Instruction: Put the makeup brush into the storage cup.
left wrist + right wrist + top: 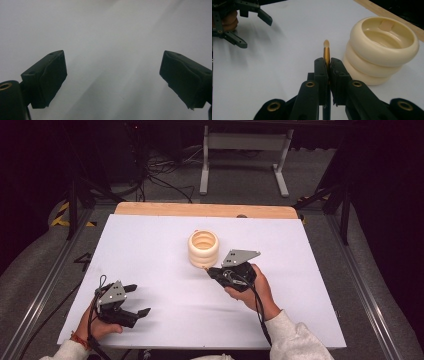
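A cream holder (203,248) made of three stacked rings stands upright in the middle of the white board; its hollow top (382,35) faces up. My right gripper (211,270) hovers just to the holder's near right. In the right gripper view its jaws (327,63) are shut on a thin gold stick (326,52) with a cream tip that points past the holder's left side. My left gripper (139,299) rests low at the board's near-left corner. Its jaws (113,75) stand wide apart with bare white board between them.
The white board (165,245) lies on a wooden tabletop whose far edge (200,210) shows as a strip. Metal rails (45,290) run along both sides of the table. A white frame's legs (245,155) and cables lie on the floor beyond.
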The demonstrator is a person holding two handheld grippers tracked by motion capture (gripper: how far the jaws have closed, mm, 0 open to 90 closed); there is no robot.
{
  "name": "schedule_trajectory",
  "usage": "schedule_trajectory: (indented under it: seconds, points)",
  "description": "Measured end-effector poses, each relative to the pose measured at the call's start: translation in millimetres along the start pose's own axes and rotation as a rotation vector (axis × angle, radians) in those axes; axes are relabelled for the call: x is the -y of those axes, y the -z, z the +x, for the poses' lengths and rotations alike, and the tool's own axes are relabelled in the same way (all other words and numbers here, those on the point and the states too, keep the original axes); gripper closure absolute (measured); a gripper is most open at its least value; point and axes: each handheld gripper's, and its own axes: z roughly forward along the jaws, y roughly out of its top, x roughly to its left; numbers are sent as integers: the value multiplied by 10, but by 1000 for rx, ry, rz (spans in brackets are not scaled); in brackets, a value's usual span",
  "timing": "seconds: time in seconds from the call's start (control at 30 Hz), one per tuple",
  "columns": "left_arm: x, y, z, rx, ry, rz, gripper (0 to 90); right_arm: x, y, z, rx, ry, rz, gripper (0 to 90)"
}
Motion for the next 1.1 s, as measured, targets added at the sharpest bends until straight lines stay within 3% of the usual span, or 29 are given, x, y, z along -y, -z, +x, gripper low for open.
schedule_trajectory:
  seconds: [0.47, 1.1]
  points:
    - [-1, 4, 3, 4, 6, -3, 80, -55, 207, -108, 21, -16, -119, 849]
    - [1, 13, 9, 8, 8, -10, 80, -128, 310, -208, 33, -26, -229, 849]
